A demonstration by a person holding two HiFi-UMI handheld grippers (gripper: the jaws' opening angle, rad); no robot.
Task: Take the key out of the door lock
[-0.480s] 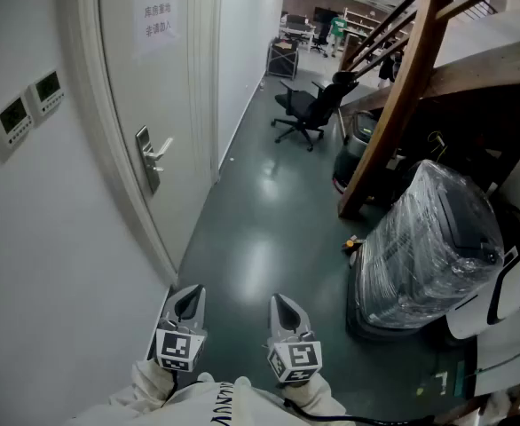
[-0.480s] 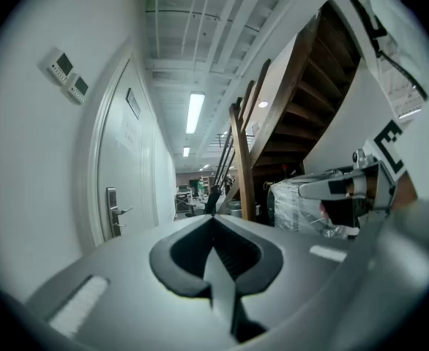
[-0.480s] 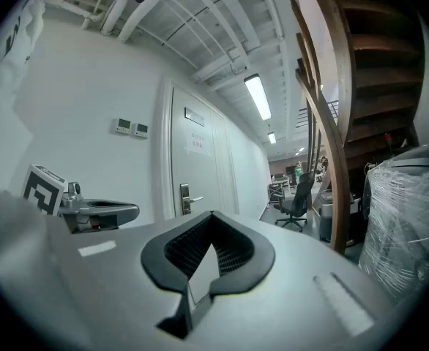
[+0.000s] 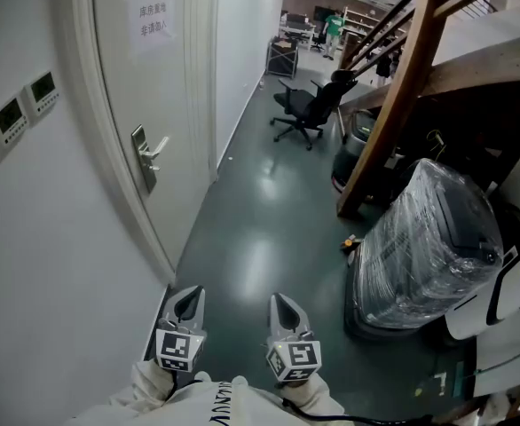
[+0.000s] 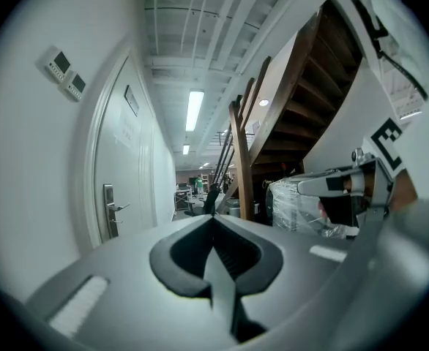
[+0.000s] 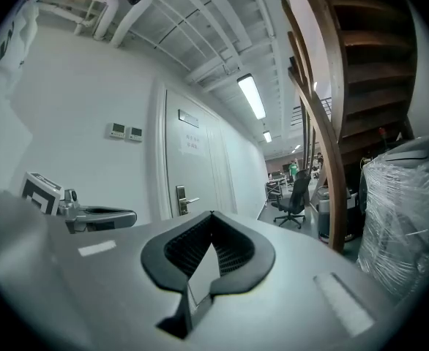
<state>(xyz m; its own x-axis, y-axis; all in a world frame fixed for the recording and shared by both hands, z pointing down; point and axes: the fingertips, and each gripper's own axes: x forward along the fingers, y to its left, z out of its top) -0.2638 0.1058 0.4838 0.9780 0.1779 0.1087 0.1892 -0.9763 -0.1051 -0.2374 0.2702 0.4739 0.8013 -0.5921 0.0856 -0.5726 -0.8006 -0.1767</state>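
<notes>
The left gripper (image 5: pixel 213 221) has its jaws clenched tip to tip with nothing between them. The right gripper (image 6: pixel 210 218) is clenched the same way and is also empty. Both are held low and side by side, just ahead of the person's white sleeves (image 4: pixel 149 378), pointing along the corridor and well apart from the door.

The key is too small to make out. Its place is the tall silver lock plate (image 4: pixel 143 160) on the white door (image 4: pixel 145 78), ahead and to the left of the left gripper. The plate's long axis stands upright, and its lever handle (image 4: pixel 158 146) runs level, pointing right in the head view. The metal is plain and bright against the pale door.

A paper notice (image 4: pixel 156 20) hangs higher on the door, and two small wall panels (image 4: pixel 25 105) sit on the white wall to its left. The floor (image 4: pixel 260 238) is dark green and glossy. On the right, a brown wooden staircase (image 4: pixel 402 87) climbs over a bulky plastic-wrapped machine (image 4: pixel 429 247). A black office chair (image 4: pixel 306 109) stands further down the corridor.
</notes>
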